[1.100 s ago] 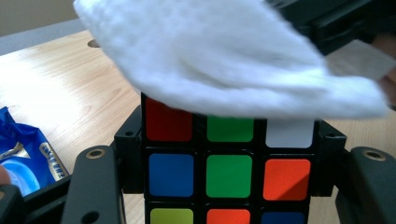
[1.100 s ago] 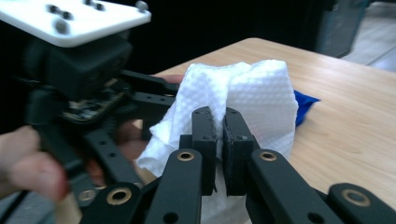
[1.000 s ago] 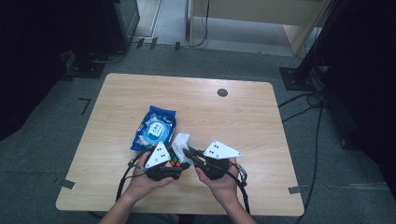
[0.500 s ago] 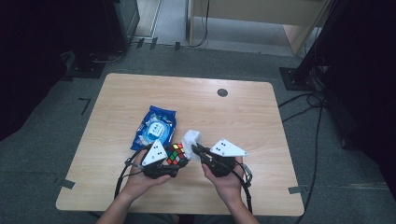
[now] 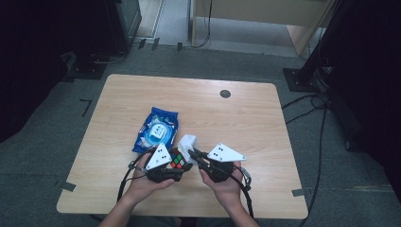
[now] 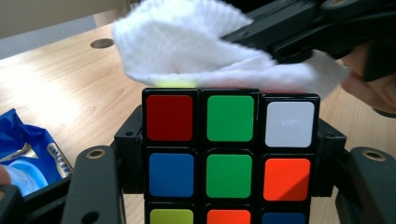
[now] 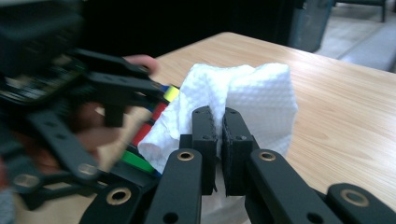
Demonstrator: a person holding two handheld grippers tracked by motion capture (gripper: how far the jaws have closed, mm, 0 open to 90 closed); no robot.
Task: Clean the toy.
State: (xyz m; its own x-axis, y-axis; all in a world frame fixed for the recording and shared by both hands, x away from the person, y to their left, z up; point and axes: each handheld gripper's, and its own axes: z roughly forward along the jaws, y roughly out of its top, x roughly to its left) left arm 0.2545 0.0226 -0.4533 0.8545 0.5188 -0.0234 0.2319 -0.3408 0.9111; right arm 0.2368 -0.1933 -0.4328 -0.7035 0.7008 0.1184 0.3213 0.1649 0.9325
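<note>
A colour puzzle cube [image 6: 229, 158] sits clamped between the jaws of my left gripper [image 5: 182, 164], held just above the table near its front edge; the cube [image 5: 177, 159] shows red, green and orange tiles from above. My right gripper [image 7: 217, 128] is shut on a folded white wipe [image 7: 243, 100]. That wipe [image 6: 196, 51] lies against the far face of the cube, with my right gripper [image 5: 195, 153] coming in from the right. The wipe [image 5: 187, 142] sticks up between the two grippers.
A blue pack of wet wipes [image 5: 157, 128] lies on the wooden table [image 5: 246, 118] just behind my left hand. A dark round grommet [image 5: 225, 93] sits near the far edge. Black cables trail off both grippers toward the front edge.
The left gripper has rolled so the cube's coloured face now points up. The right gripper with the wipe has shifted slightly left against the cube.
</note>
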